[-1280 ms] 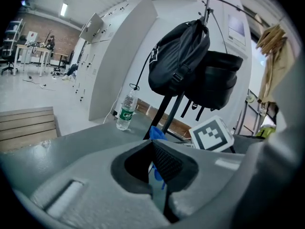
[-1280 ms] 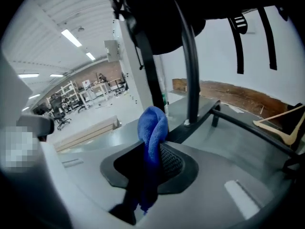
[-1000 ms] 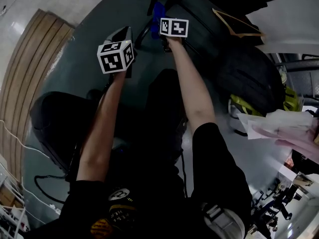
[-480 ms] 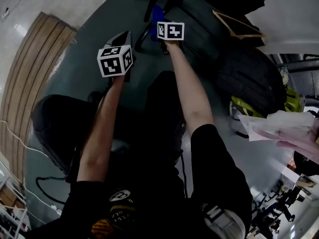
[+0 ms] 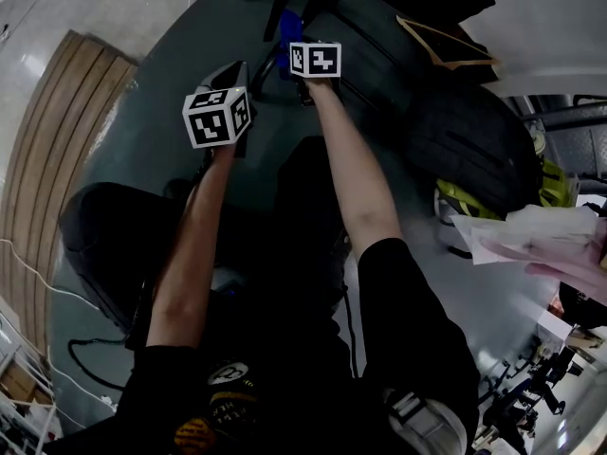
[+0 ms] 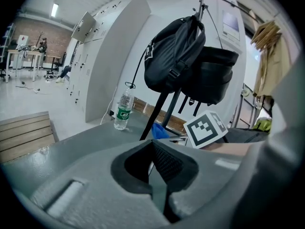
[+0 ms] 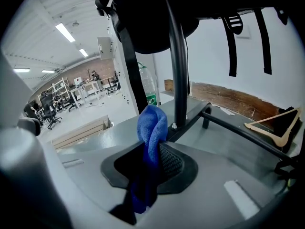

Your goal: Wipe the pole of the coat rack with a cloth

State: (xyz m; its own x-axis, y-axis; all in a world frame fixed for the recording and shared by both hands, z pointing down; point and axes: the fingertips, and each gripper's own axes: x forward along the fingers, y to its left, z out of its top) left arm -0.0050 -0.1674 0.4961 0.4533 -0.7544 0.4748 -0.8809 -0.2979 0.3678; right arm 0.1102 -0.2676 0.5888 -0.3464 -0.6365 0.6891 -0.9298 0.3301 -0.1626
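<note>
My right gripper (image 7: 150, 162) is shut on a blue cloth (image 7: 152, 127), which bunches up out of the jaws just left of the foot of the coat rack's black pole (image 7: 178, 66). In the head view the right gripper (image 5: 300, 38) holds the cloth (image 5: 287, 28) low beside the rack's legs (image 5: 273, 9). My left gripper (image 5: 233, 72) hangs to the left and nearer, apart from the rack. Its jaws (image 6: 154, 168) are shut with nothing between them. From the left gripper view the cloth (image 6: 159, 130) shows by a slanted leg (image 6: 156, 114).
Black backpacks (image 6: 177, 56) hang on the rack above. A water bottle (image 6: 124, 109) stands on the grey floor mat (image 5: 142, 140) behind the rack. A wooden hanger (image 7: 274, 123) lies to the right. A wooden platform (image 5: 47, 140) is at the left, dark bags (image 5: 479, 154) at the right.
My right gripper with the cloth has shifted a little to the left, closer to the rack's foot. The left gripper has hardly moved.
</note>
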